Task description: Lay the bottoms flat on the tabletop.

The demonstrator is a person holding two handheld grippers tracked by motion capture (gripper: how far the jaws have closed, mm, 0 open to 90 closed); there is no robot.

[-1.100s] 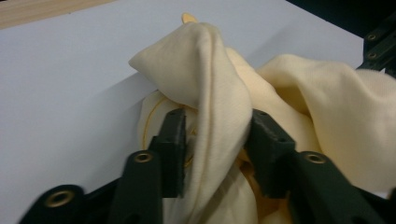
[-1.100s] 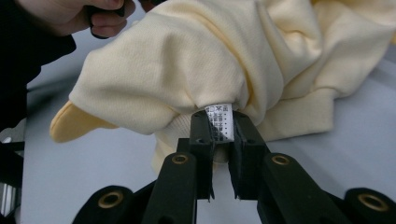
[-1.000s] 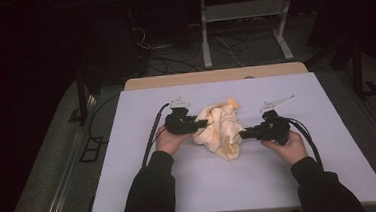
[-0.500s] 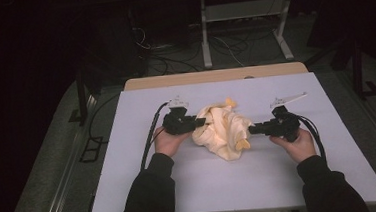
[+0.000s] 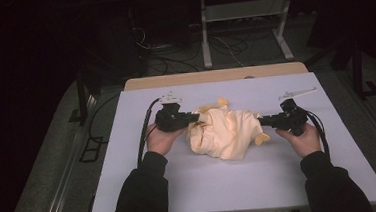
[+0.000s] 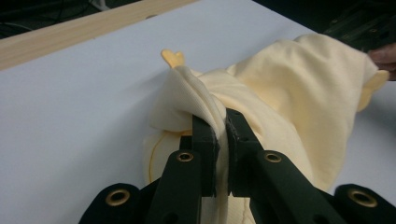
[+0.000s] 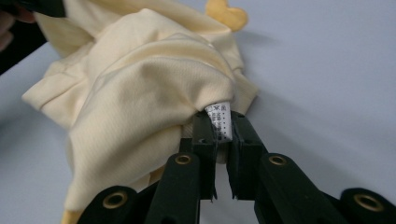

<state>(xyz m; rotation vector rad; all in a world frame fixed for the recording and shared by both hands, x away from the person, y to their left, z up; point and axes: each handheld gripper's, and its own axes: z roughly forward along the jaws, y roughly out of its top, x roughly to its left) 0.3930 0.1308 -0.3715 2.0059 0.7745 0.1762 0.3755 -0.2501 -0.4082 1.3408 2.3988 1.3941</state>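
Observation:
A crumpled pale yellow garment (image 5: 225, 131) lies in the middle of the white table (image 5: 232, 188), stretched between both grippers. My left gripper (image 5: 193, 118) is shut on a fold at the garment's left edge; in the left gripper view the fabric (image 6: 280, 93) is pinched between the jaws at my left gripper (image 6: 220, 122). My right gripper (image 5: 263, 121) is shut on the garment's right edge. In the right gripper view the cloth (image 7: 140, 88) and its white care label (image 7: 219, 119) sit clamped in my right gripper (image 7: 218, 125). Darker yellow tabs (image 5: 261, 138) stick out of the garment.
A wooden strip (image 5: 214, 76) runs along the table's far edge. A small white object (image 5: 298, 94) lies at the back right of the table. Beyond are a metal stand (image 5: 243, 27) and cables on a dark floor.
My right gripper has moved to the right, pulling the garment's right side out with it. The garment is wider and flatter. The left gripper has stayed put.

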